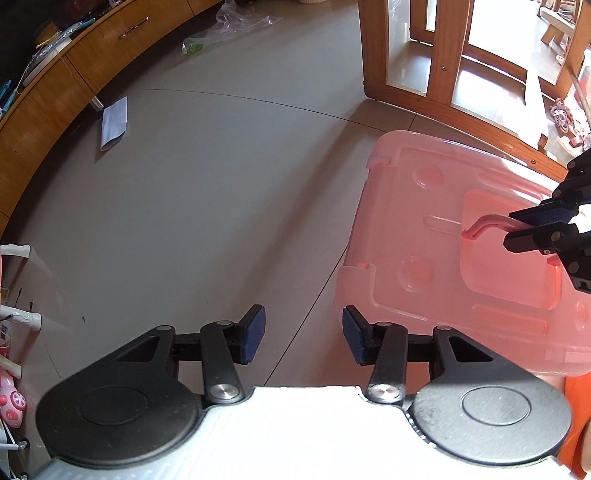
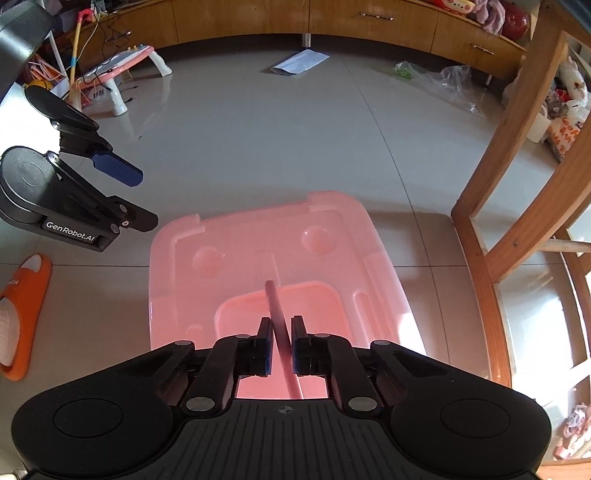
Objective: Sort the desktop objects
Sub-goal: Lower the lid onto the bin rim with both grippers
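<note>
The pink box lid [image 2: 258, 243] looks like smooth, translucent plastic with a soft sheen. The floor [image 1: 221, 184] is glossy tile, and the cabinet [image 2: 258, 18] is varnished wood.

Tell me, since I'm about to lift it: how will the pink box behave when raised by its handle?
The pink box probably swings or tilts, hanging from one thin handle pinched by the right tongs. Its translucent plastic suggests it is light and somewhat flexible.

Black tongs [image 2: 282, 345] with ribbed blue pads [image 1: 254, 334], silver pivot screws.
</note>
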